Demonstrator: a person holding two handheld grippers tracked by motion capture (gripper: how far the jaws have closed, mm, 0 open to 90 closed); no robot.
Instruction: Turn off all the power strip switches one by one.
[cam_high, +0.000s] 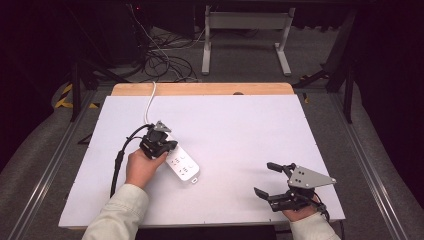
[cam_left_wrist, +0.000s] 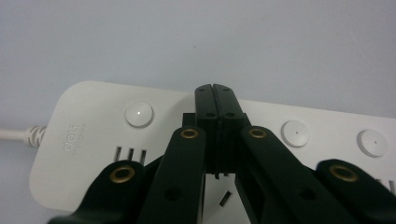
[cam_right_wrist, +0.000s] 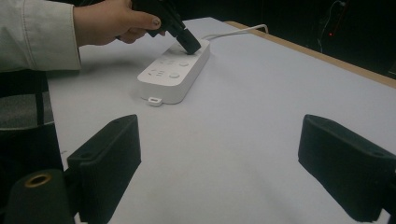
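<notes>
Left gripper (cam_left_wrist: 215, 91), jaws clenched together on nothing, tip down on white power strip (cam_high: 182, 164) at table (cam_high: 240, 130) centre-left, approx. between two round buttons. Contact probably made; can't confirm. Risk: tip skids, strip slides, nothing bracing it. Right gripper (cam_high: 272, 180) released, well apart.

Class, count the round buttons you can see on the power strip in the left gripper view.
3: one near the cord end, two past the shut left gripper at and. Its jaws may hide another.

Both grippers are black: the left gripper (cam_high: 161, 141) trails a black cable, the right gripper (cam_high: 267, 180) carries a grey three-cornered plate; sleeves are pale beige.
</notes>
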